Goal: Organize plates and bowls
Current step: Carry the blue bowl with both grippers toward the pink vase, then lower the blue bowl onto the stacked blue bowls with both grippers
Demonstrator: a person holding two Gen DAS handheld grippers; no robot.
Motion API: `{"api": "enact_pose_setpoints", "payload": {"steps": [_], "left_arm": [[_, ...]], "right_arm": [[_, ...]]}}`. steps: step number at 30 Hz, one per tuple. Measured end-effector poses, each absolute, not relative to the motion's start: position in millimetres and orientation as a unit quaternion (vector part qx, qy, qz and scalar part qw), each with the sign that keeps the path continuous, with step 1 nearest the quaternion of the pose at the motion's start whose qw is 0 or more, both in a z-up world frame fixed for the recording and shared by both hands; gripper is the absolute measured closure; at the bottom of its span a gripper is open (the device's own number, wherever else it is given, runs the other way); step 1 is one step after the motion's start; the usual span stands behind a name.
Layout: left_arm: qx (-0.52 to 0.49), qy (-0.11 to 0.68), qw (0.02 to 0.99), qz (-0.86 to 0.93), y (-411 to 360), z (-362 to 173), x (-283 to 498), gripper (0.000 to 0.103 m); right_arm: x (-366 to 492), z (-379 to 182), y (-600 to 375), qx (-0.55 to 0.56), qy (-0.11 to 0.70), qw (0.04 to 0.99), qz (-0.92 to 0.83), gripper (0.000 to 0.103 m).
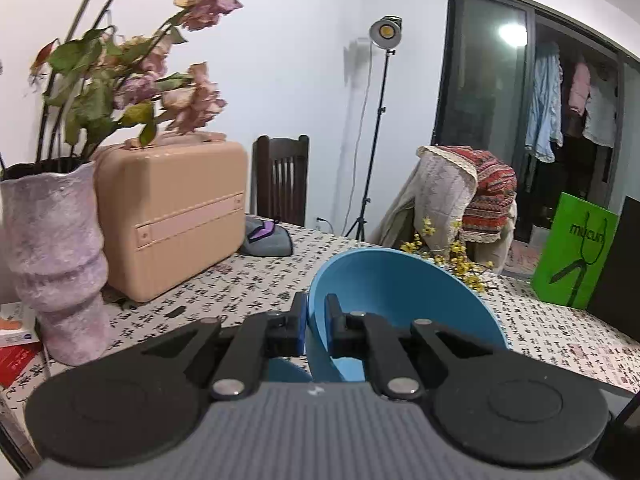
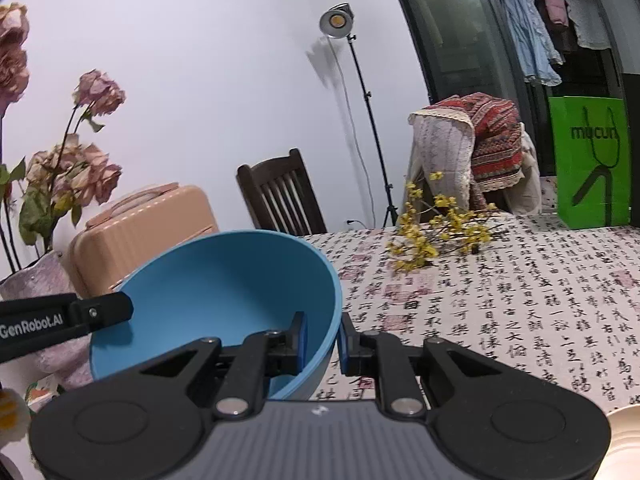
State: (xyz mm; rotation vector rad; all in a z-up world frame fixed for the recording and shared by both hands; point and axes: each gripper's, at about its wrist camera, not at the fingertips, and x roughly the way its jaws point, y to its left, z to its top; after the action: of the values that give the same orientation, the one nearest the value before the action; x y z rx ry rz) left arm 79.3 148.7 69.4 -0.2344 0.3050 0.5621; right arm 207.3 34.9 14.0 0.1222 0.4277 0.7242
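Observation:
A blue bowl (image 1: 400,292) hangs tilted above the table with the calligraphy-print cloth (image 1: 540,320), held at opposite sides of its rim. My left gripper (image 1: 316,316) is shut on the bowl's left rim, one pad outside and one inside. In the right wrist view the same blue bowl (image 2: 224,288) fills the lower left. My right gripper (image 2: 322,336) is shut on its right rim. One finger (image 2: 104,310) of the left gripper reaches in from the left edge onto the far rim. A cream plate (image 2: 624,440) shows at the bottom right corner, partly cut off.
A purple vase (image 1: 56,264) of dried roses and a pink case (image 1: 172,216) stand at the left. A grey pouch (image 1: 266,236) lies behind. Yellow flower sprigs (image 2: 436,232) lie mid-table. A green bag (image 2: 592,168) stands far right. Chairs and a lamp stand (image 2: 360,92) are beyond.

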Motion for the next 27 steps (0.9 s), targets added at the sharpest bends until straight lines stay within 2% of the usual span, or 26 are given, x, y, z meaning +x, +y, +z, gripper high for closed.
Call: {"api": "enact_pose_setpoints", "payload": {"steps": [27], "left_arm": [[-0.141,0.144,0.919,0.338,198.1,61.0,33.8,0.094]], "right_arm": [[179.5,13.3,102.6,0.028,0.212,0.886,0.412,0.088]]}}
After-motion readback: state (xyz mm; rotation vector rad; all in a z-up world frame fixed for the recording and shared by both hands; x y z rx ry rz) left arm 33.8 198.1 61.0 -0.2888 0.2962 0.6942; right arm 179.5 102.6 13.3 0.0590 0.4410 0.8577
